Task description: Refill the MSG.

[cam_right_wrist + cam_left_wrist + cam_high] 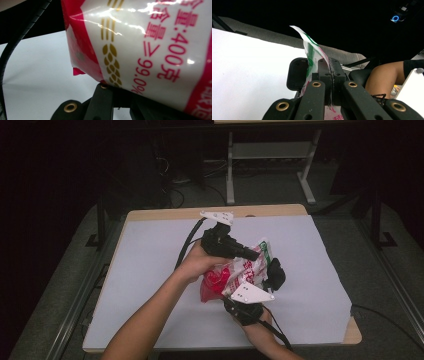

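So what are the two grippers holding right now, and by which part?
Both hold the bag: the left gripper pinches its thin upper edge; the right gripper grips its side.

glossy plastic packet (150, 50); matt white sheet (150, 270) on wooden table (165, 213).

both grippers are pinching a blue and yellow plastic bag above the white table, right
Not quite: the plastic bag is red and white with some green, as the high view shows. The rest stands: the left gripper and the right gripper both pinch it above the white table.
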A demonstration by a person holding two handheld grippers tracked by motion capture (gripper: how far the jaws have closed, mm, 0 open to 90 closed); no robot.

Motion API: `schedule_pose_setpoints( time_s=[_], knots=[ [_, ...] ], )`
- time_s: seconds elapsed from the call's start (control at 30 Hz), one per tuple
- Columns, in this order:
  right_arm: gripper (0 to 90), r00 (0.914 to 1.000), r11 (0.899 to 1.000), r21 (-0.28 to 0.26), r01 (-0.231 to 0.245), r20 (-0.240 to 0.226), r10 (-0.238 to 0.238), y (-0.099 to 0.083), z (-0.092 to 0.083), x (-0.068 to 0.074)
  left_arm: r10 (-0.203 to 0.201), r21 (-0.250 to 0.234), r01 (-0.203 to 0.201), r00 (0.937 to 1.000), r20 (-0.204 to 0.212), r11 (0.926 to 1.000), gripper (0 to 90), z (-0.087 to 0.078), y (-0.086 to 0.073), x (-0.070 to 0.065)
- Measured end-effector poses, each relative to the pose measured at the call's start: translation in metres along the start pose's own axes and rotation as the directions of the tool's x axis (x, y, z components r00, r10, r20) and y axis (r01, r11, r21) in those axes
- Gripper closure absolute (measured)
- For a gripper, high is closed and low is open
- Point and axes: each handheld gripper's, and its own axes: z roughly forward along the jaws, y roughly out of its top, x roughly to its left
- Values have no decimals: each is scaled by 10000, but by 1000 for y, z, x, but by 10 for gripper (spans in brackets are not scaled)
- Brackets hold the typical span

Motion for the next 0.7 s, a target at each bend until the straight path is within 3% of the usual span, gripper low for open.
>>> schedule_pose_setpoints(
  time_s=[0.7],
  knots=[
    [900,10000,10000,-5,26,-23,-26,0,0,0,-154,17,154,9999,-30,9999,900,1,0,1]
  ],
)
